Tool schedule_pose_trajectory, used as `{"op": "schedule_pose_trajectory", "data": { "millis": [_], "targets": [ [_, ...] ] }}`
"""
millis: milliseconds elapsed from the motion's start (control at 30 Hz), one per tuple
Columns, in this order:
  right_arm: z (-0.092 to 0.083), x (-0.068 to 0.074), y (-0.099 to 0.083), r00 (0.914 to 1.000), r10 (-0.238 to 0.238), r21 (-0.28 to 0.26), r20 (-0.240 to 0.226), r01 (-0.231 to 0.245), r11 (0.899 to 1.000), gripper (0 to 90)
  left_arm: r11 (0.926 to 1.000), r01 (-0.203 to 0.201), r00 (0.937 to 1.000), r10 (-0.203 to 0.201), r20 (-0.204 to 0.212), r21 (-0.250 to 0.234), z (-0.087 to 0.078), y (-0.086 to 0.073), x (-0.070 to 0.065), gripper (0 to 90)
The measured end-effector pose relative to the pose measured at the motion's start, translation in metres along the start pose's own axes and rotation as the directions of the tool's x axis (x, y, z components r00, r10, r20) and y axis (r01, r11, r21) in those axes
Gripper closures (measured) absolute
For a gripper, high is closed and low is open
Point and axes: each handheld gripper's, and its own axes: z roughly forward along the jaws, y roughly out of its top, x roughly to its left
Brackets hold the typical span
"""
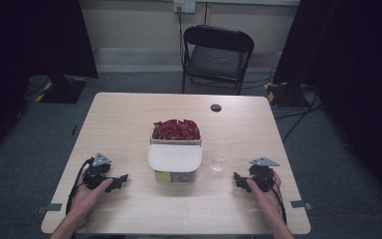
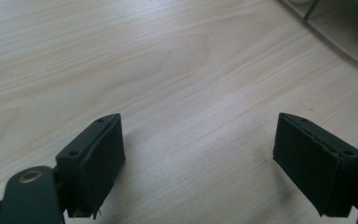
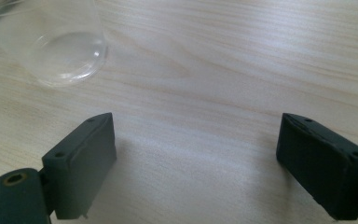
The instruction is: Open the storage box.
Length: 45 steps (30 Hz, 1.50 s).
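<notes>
Currently, the left gripper sits at the lower left of the high view, resting on the desk with a hand behind it. Its jaws stand apart with nothing between them; the left gripper view shows bare wood grain in the gap. The right gripper sits at the lower right of the high view, also low over the desk and held by the other hand. Its jaws are spread wide and grip nothing, and the right gripper view shows only desk surface between them.

Both grippers point inward toward the centre of the frame. Between them, at frame centre, stands a lidded container with a white lid; its contents cannot be made out. Touching or just behind it, toward the upper part of the frame, is an open box filled with red packets. A clear plastic cup stands upright just right of the lidded container, near the right gripper but apart from it. In the right gripper view the cup appears at the upper left, beyond the jaw tips. In the left gripper view, a corner of the lidded container occupies the upper right.

A small dark round mark lies on the desk toward the upper centre. A black folding chair stands beyond the far edge of the desk.
</notes>
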Motion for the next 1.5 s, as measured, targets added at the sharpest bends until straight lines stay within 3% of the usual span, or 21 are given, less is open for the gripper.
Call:
{"op": "schedule_pose_trajectory", "data": {
  "millis": [233, 567, 800, 1200, 1267, 1500],
  "targets": [
    [0.000, 0.000, 0.000, 1.0000, 0.000, 0.000, 0.000, 0.000, 1.000, 11.2, 0.9989, 0.004, 0.9986, -0.001, 0.053, -0.047, -0.007, 0.008, -0.011, 16.2],
    [0.000, 0.000, 0.000, 1.0000, 0.000, 0.000, 0.000, 0.000, 1.000, 11.3, 0.9922, -0.033, 0.9914, 0.048, 0.122, -0.120, -0.010, 0.027, -0.030, 16.5],
    [0.000, 0.000, 0.000, 1.0000, 0.000, 0.000, 0.000, 0.000, 1.000, 11.3, 0.9888, -0.045, 0.9836, 0.069, 0.167, -0.142, -0.013, 0.034, -0.039, 16.5],
    [0.000, 0.000, 0.000, 1.0000, 0.000, 0.000, 0.000, 0.000, 1.000, 11.3, 0.9851, -0.082, 0.9715, 0.113, 0.208, -0.151, -0.016, 0.041, -0.051, 16.4],
    [0.000, 0.000, 0.000, 1.0000, 0.000, 0.000, 0.000, 0.000, 1.000, 11.2, 0.9840, -0.080, 0.9672, 0.116, 0.226, -0.159, -0.016, 0.043, -0.053, 16.3],
    [0.000, 0.000, 0.000, 1.0000, 0.000, 0.000, -0.001, 0.000, 1.000, 11.2, 0.9832, -0.083, 0.9636, 0.121, 0.239, -0.163, -0.014, 0.046, -0.058, 16.2]
  ]
}}
